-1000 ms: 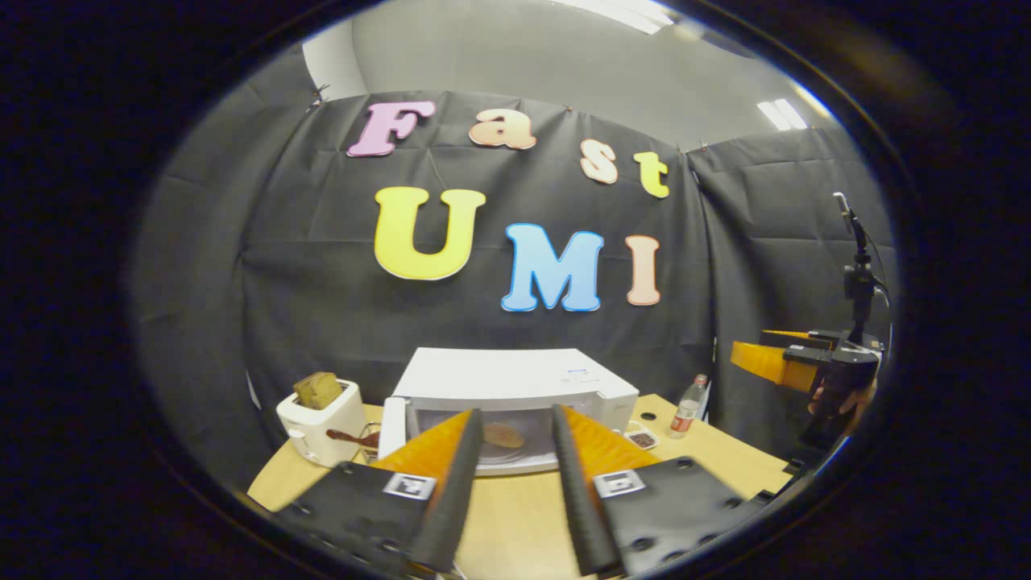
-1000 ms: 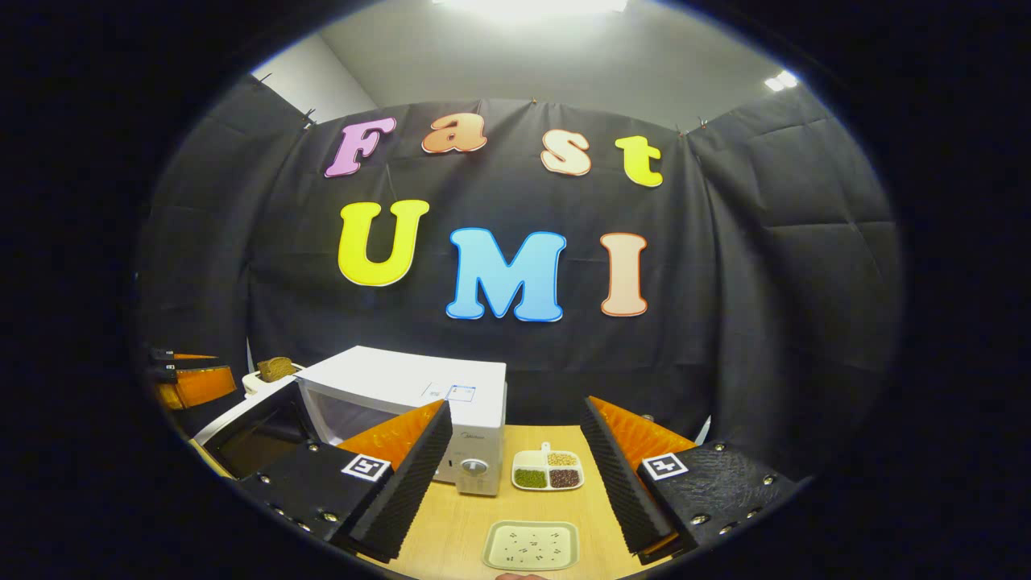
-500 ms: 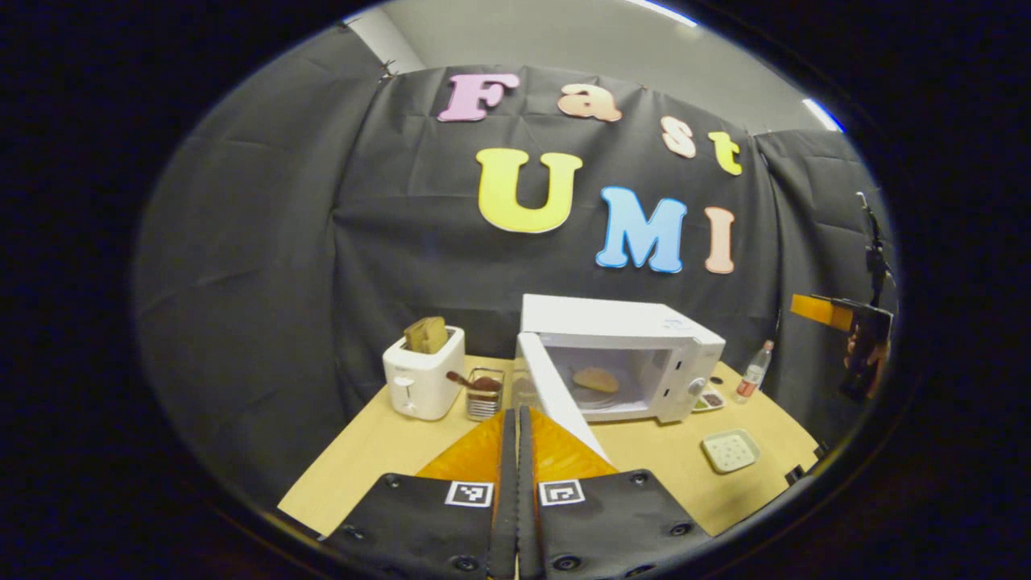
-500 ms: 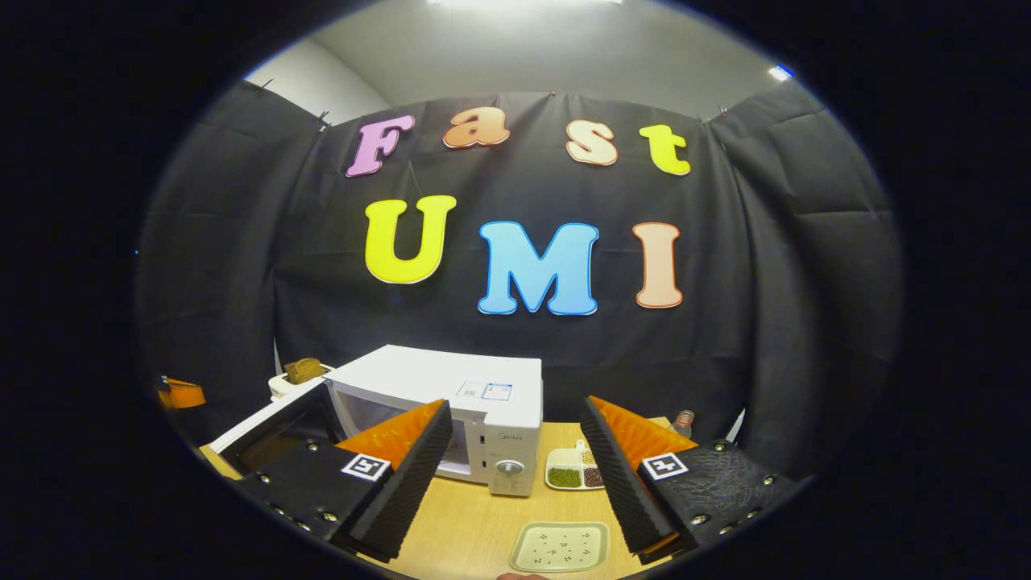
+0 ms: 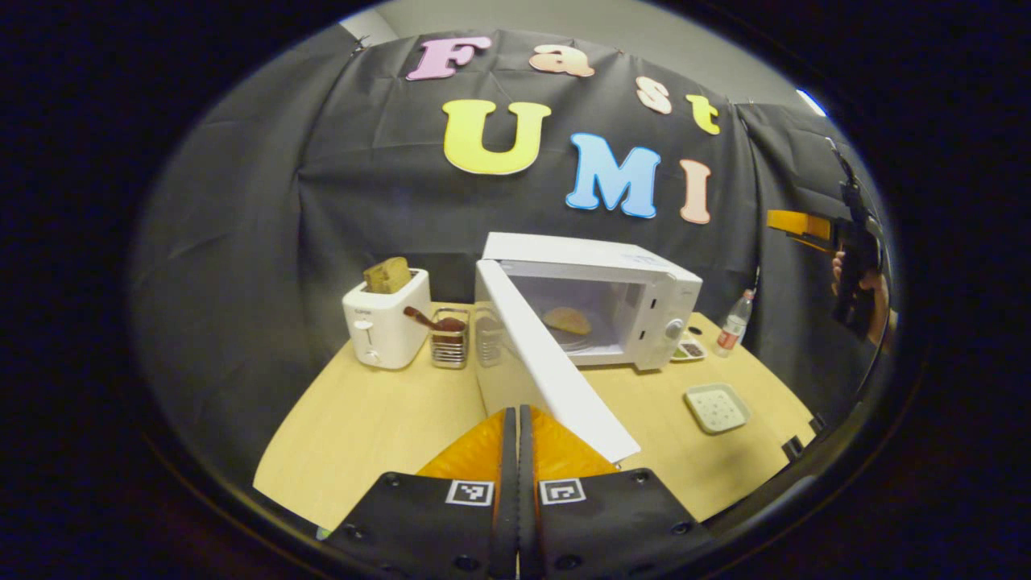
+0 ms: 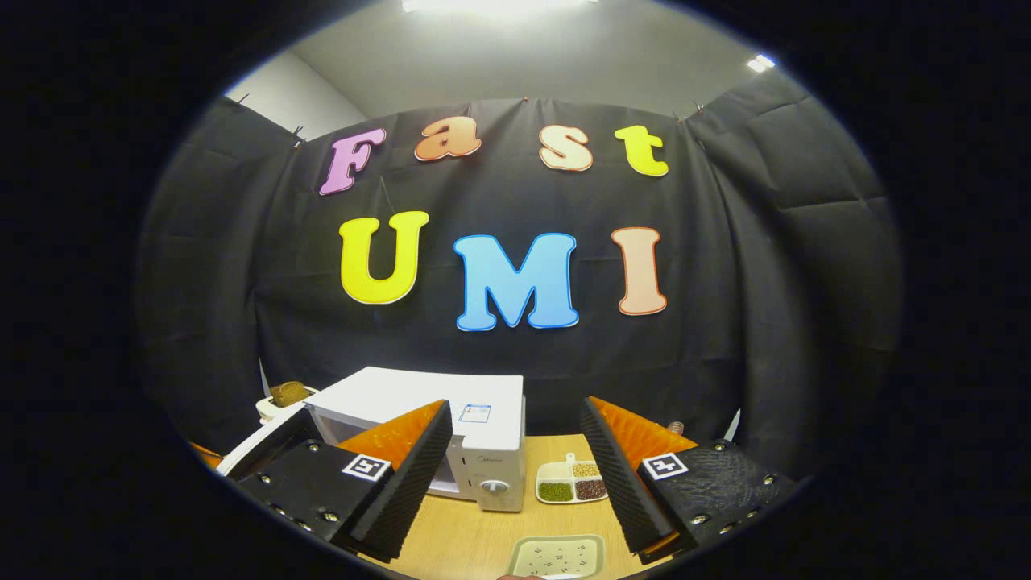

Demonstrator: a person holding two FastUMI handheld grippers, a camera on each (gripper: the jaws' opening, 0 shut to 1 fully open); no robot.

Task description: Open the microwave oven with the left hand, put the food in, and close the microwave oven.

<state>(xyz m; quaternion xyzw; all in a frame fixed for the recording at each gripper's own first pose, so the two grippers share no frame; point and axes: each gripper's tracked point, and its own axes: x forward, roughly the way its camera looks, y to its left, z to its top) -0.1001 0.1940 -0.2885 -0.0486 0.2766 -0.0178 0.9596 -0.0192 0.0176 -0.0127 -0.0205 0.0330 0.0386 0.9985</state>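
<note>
L gripper (image 5: 517, 451) has fingers pressed together w/ nothing between, low over the wooden table (image 5: 378, 419), tips just short of the microwave door (image 5: 548, 362), which stands swung out toward it. Microwave (image 5: 596, 282) is open; food (image 5: 568, 321) sits on a plate inside. Toaster (image 5: 385, 318) w/ bread stands left of it, rack (image 5: 449, 338) between them. R gripper (image 6: 509, 475) is spread wide, empty, facing the microwave's control side (image 6: 493, 459); sectioned dish (image 6: 572, 482) just right of it, green tray (image 6: 556, 557) nearer. Bottle (image 5: 733, 324) stands at table's far right
</note>
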